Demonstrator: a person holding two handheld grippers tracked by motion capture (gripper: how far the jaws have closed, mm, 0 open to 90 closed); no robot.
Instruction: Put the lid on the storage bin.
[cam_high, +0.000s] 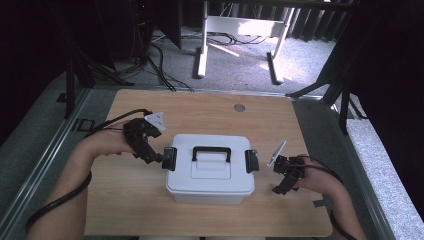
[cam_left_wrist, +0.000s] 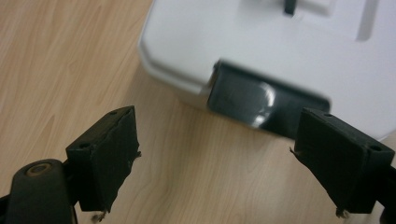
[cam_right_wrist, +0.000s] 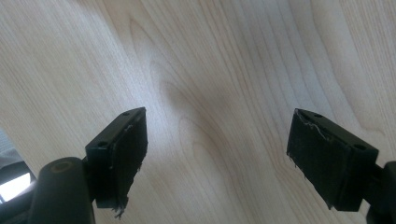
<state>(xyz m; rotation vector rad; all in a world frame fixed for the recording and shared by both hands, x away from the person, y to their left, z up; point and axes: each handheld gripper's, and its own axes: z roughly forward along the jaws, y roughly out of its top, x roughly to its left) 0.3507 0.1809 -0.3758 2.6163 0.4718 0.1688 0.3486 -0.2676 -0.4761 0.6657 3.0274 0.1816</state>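
A light wooden table (cam_high: 150, 210) takes up the middle of the high view, with a small round grey hole (cam_high: 239, 107) near the centre of its far edge. Grey carpet (cam_high: 240, 65) spreads across the upper part of the frame. A white desk frame (cam_high: 240, 30) stands at the top centre, black cables (cam_high: 160, 65) trailing over the floor to its left. Black stand legs (cam_high: 330, 90) slant in at the upper right, and dark curtains close both sides.

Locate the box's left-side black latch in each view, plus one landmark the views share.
High view: left latch left of centre, on the white box, by the left gripper.
Left gripper view: latch upper centre-right, ahead of the open jaws.
Right gripper view: not in it.
Shared landmark: wooden table.
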